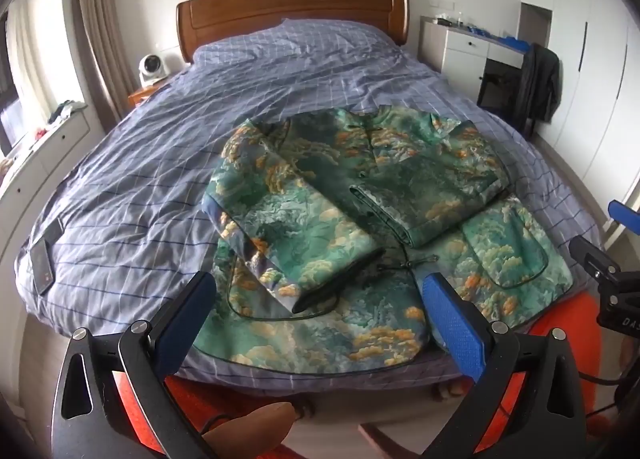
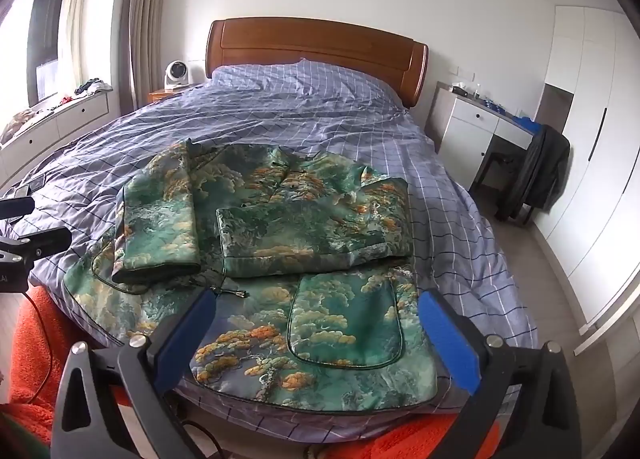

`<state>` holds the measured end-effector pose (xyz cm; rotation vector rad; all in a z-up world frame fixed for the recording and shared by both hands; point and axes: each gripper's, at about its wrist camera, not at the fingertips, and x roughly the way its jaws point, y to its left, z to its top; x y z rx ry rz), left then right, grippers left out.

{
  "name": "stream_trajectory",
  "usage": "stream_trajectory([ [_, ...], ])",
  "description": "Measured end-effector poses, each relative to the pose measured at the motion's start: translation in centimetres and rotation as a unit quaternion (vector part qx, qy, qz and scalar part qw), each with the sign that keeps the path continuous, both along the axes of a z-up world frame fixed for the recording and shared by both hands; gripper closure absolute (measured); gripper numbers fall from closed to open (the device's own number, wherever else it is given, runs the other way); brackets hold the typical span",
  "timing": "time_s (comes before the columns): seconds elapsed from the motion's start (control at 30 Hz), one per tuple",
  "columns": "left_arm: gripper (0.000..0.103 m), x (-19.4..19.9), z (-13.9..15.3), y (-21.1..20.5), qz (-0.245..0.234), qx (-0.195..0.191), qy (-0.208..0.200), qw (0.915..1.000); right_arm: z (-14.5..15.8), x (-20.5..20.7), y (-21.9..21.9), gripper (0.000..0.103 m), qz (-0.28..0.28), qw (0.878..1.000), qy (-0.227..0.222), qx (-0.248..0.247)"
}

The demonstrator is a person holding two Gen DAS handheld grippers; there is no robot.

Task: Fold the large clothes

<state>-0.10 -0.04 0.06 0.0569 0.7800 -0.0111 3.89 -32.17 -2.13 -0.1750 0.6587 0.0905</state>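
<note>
With both sleeves already crossed over its chest, the soft, bulky printed jacket [image 1: 360,195] lay mid-frame on the bed [image 1: 120,163], best taken at the hem corners lowest in frame, while the left gripper [image 1: 320,323] and right gripper [image 2: 316,335] hovered wide open, empty.

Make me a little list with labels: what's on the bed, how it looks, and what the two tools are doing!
on the bed: green patterned jacket, on the checked blue cover
sleeves: both folded across the front
hem: not folded, at the near bed edge
left tool: open, empty, over the hem
right tool: open, empty, over the pocket
</note>
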Motion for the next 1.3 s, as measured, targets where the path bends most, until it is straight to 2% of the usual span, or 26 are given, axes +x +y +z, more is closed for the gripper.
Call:
stream_trajectory([
  [0.23,0.0,0.0,-0.2,0.3,0.005,-0.01,0.012,0.9999,0.1,0.0,0.3,0.0,0.001,1.0,-0.003,-0.003],
  [1.3,0.0,-0.1,-0.4,-0.5,-0.006,-0.012,0.013,0.9998,-0.2,-0.1,0.3,0.0,0.001,1.0,-0.006,-0.001],
])
